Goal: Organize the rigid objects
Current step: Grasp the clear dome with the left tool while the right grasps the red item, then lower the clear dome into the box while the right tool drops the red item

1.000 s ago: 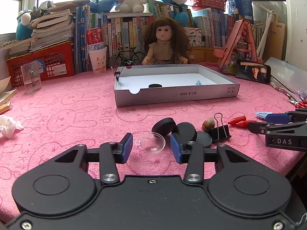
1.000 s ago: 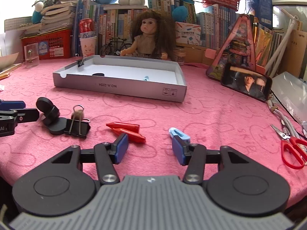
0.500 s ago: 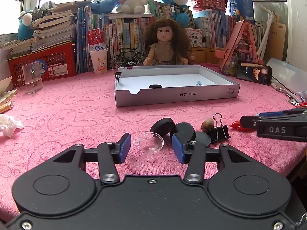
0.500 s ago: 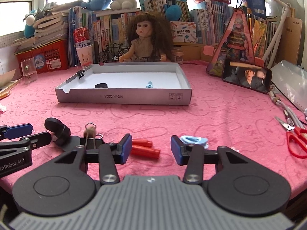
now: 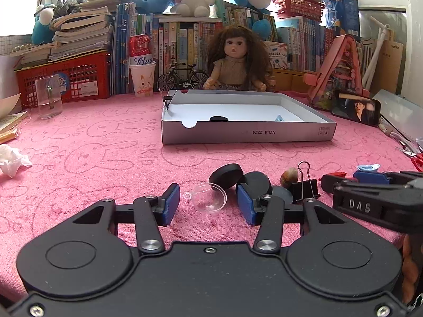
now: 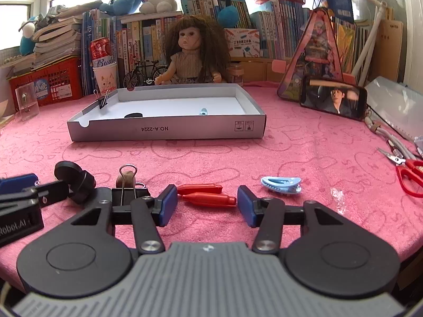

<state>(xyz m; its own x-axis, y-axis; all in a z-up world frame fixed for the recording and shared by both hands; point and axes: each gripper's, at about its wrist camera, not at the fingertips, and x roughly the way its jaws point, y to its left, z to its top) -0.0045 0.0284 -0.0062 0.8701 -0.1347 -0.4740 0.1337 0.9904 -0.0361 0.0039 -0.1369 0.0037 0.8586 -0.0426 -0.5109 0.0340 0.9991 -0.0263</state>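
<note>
Left tool [image 5: 208, 204] sat low over the pink bench [image 5: 105, 158], jaws part open and gripping nothing; the clear plastic half-dome [image 5: 208, 196] lay between its pads, touching neither as far as could be seen. Compared with a second before, this tool had barely shifted and the dome lay in the same spot. Just ahead and to its right: black discs [image 5: 227, 174], a small brown nut-like piece [image 5: 290, 176] and a black binder clip [image 5: 306, 186]. Right tool [image 6: 207, 206] had drifted left across the bench; the red clip [image 6: 206, 195], formerly off its left pad, now lay just ahead of the gap between the pads. Its jaws had closed a little and then opened again within the last half second, with nothing held. The blue hair clip [image 6: 281, 184] lay ahead and to the right of that tool. The grey cardboard tray [image 6: 166, 129] stood well ahead of both tools, already holding one black disc [image 6: 133, 115], a small blue piece [image 6: 203, 111] and a binder clip on its rim [image 6: 103, 101]. Judgement: both tools were lined up for a pick, dome on the left and red clip on the right; most loose pieces remained outside the tray.
</note>
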